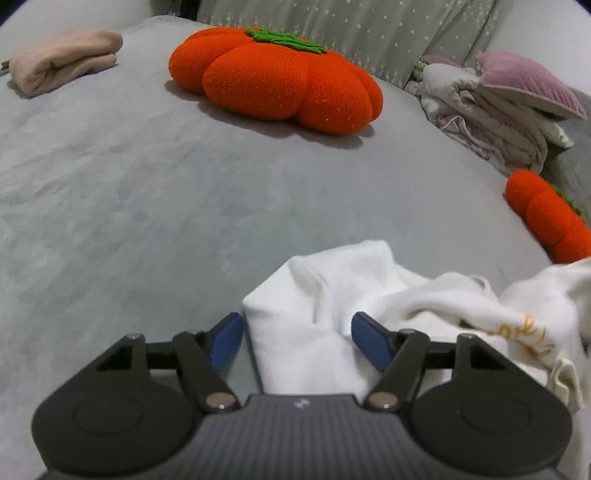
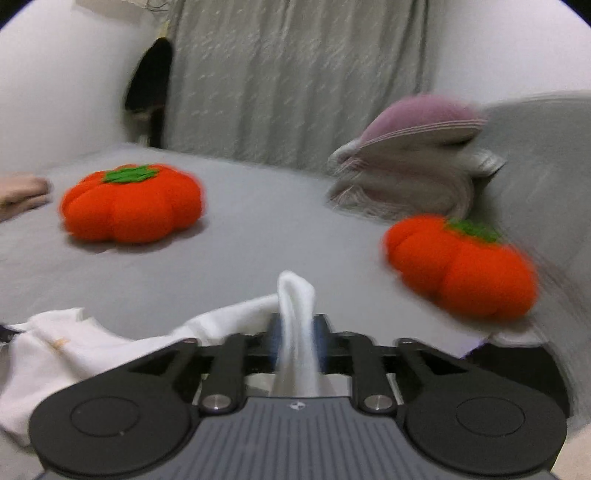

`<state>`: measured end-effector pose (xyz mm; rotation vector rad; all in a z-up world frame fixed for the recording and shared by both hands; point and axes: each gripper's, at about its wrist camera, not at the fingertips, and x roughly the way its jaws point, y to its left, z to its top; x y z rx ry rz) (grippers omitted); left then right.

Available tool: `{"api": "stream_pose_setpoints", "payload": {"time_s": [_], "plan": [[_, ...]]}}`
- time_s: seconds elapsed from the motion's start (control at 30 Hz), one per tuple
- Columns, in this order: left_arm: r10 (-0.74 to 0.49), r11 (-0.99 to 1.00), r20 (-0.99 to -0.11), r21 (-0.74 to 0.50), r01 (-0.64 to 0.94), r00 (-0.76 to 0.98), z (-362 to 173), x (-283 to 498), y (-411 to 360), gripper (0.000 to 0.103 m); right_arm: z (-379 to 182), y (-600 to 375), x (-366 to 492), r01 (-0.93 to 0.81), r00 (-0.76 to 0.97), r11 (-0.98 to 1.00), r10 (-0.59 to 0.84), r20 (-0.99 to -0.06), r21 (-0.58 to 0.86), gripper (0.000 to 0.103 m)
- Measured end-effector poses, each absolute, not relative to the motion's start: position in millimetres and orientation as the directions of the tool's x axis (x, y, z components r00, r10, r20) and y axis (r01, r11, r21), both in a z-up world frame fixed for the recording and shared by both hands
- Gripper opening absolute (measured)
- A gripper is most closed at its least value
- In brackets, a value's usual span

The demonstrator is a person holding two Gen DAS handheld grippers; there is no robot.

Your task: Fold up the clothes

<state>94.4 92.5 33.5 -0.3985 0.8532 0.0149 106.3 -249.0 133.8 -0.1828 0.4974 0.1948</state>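
- Left gripper, black frame w/ blue finger pads: jaws spread wide, gripping nothing. Low over a corner of the crumpled white cotton garment w/ gold lettering; cloth lies between the pads, touching neither as far as visible.
- Right gripper: clenched on a bunched fold of the white garment, fold sticking up past the fingertips. Right wrist view blurred.
- White garment: rumpled on the grey bedspread, near edge of bed, spreading from left gripper twd the right side of left wrist view; in right wrist view, trailing off to the left of the pinched fold. Gold lettering too creased to read.
- Large orange knitted pumpkin cushion w/ green stalk: flat on bedspread, well beyond garment, centre-far.
- Second orange knitted pumpkin cushion: on bedspread to the right, near the garment's right end; only part showing at edge of left wrist view.
- Folded pale pink cloth: far left on bedspread, well apart from pumpkin cushions.
- Pile of folded greyish-lilac bedding topped w/ mauve pillow: far right, against back of bed.
- Grey-green curtain w/ small white stars: hanging behind bed.
- Dark item left of curtain in right wrist view: too blurred to identify.
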Motion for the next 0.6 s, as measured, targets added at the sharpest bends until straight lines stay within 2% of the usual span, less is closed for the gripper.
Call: {"api": "stream_pose_setpoints", "payload": {"time_s": [0.03, 0.07, 0.2, 0.23, 0.33, 0.37, 0.4, 0.43, 0.47, 0.6], "plan": [[-0.156, 0.922, -0.733, -0.349, -0.17, 0.662, 33, 96, 94, 0.067, 131, -250, 108, -0.247, 0.853, 0.964, 0.169, -0.493, -0.097, 0.058], [-0.166, 0.918, -0.731, -0.359, -0.167, 0.662, 32, 98, 95, 0.067, 129, -251, 109, -0.265, 0.845, 0.962, 0.197, -0.497, -0.07, 0.061], [-0.195, 0.907, -0.724, -0.39, -0.16, 0.661, 29, 106, 97, 0.067, 117, -246, 124, -0.35, 0.78, 0.936, 0.316, -0.54, 0.042, 0.063], [-0.197, 0.906, -0.723, -0.393, -0.16, 0.662, 28, 108, 96, 0.064, 111, -242, 127, -0.368, 0.762, 0.928, 0.332, -0.557, 0.049, 0.063], [-0.192, 0.915, -0.73, -0.375, -0.149, 0.656, 27, 114, 91, 0.027, 93, -228, 137, -0.419, 0.7, 0.904, 0.378, -0.606, 0.08, 0.063], [-0.183, 0.922, -0.734, -0.359, -0.145, 0.654, 26, 115, 88, 0.021, 87, -224, 140, -0.437, 0.673, 0.894, 0.396, -0.625, 0.096, 0.062], [-0.179, 0.927, -0.735, -0.348, -0.138, 0.654, 25, 115, 87, 0.018, 79, -221, 141, -0.449, 0.654, 0.889, 0.4, -0.642, 0.096, 0.058], [-0.179, 0.931, -0.735, -0.341, -0.129, 0.655, 25, 114, 85, 0.014, 73, -217, 142, -0.456, 0.646, 0.887, 0.39, -0.657, 0.078, 0.042], [-0.178, 0.935, -0.734, -0.334, -0.12, 0.655, 25, 114, 84, 0.014, 69, -214, 143, -0.459, 0.643, 0.887, 0.369, -0.671, 0.047, 0.022], [-0.165, 0.943, -0.718, -0.316, -0.105, 0.676, 33, 110, 80, 0.011, 67, -212, 135, -0.461, 0.678, 0.887, 0.331, -0.656, -0.028, 0.014]]}}
